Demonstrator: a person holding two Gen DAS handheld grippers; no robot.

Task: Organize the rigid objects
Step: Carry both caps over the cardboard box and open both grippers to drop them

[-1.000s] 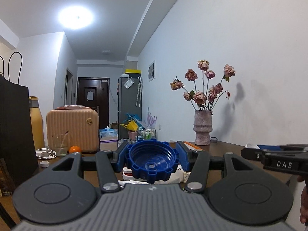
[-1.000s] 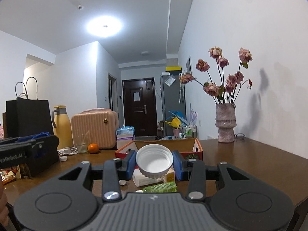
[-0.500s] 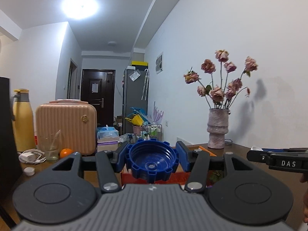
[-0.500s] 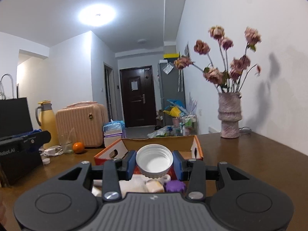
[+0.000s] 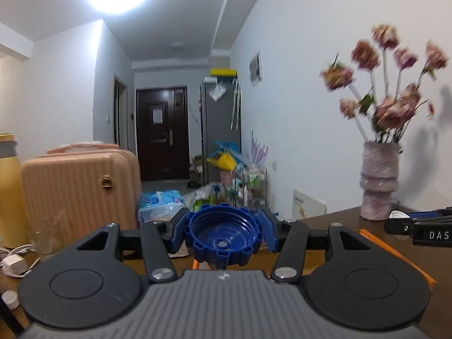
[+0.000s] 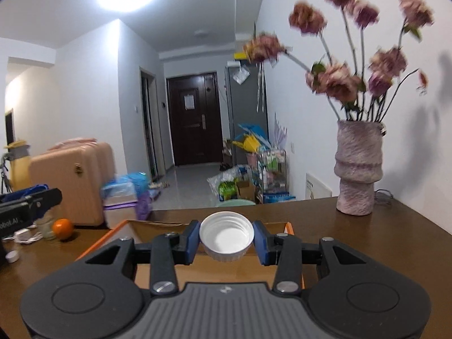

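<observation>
Two hand-held tools face down a long room, each carrying a bottle cap above a brown wooden surface (image 6: 381, 243). The left tool (image 5: 223, 233) is clenched on a large blue cap (image 5: 223, 236) with a notched rim, its hollow side turned toward the camera and its blue pads pressing on both sides. The right tool (image 6: 226, 240) grips a smaller white cap (image 6: 226, 236), hollow side up, pinched between its two pads. The relation that matters is where each cap sits against the open cardboard box (image 6: 291, 227) with orange edges, which is likely where they are meant to go. In the right wrist view the box lies directly under and just ahead of the white cap, its brown floor showing below the fingers and its far wall just beyond them, so this cap appears already over the opening. In the left wrist view only an orange edge of the box (image 5: 395, 257) shows, running below and to the right of the blue cap, so that cap seems nearer the box's left side; whether it has cleared the rim is hard to tell. The right hand looks better placed to let go first. A vase of dried flowers (image 6: 357, 169) stands well off to the right, near the wall.
</observation>
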